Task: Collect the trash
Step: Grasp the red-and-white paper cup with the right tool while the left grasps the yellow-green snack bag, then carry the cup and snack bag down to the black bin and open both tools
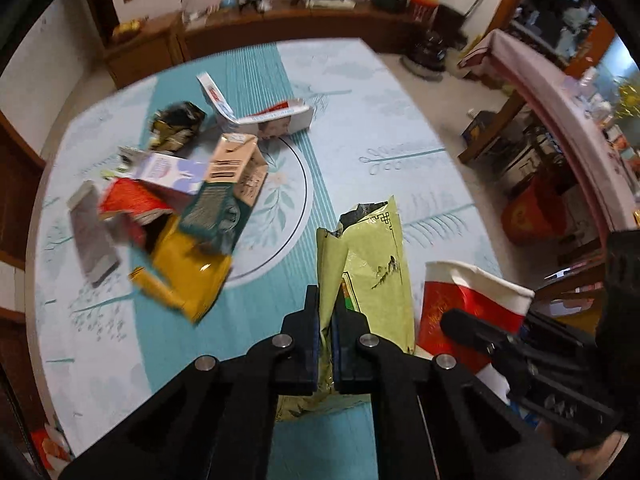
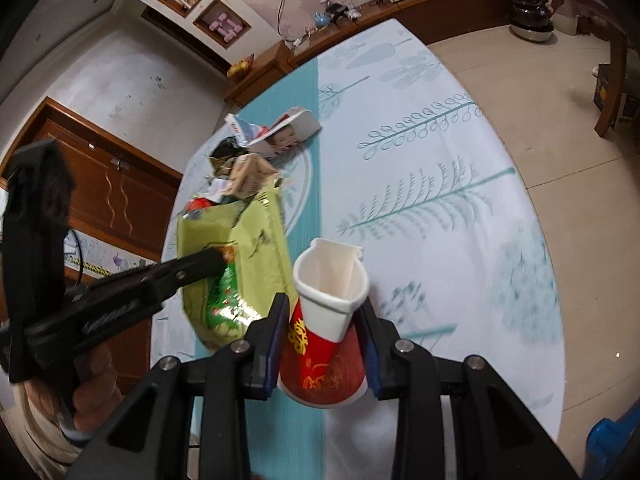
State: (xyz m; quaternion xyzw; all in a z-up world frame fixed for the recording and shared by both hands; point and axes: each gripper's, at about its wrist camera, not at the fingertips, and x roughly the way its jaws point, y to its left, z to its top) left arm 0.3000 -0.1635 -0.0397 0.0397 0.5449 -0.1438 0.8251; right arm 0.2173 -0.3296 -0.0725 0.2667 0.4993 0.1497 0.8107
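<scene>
My left gripper [image 1: 329, 300] is shut on a torn pale-green foil bag [image 1: 372, 264], held up above the table. Seen from the right wrist, that green bag [image 2: 240, 264] hangs from the left gripper [image 2: 216, 260] on the left side. My right gripper [image 2: 324, 312] is shut on a squashed red-and-white paper cup [image 2: 324, 320], its open mouth facing away from the camera. The same cup [image 1: 460, 300] shows at the lower right of the left wrist view. A heap of trash [image 1: 192, 200] lies on the table: a yellow packet, a red box, cartons, a dark wrapper.
The round table [image 2: 440, 200] wears a teal-and-white leaf-print cloth. A white opened carton [image 1: 264, 116] lies beyond the heap. Wooden cabinets [image 2: 100, 184] line the walls, a tiled floor [image 2: 560, 100] is to the right, and a blue object [image 2: 616, 436] sits at the lower right.
</scene>
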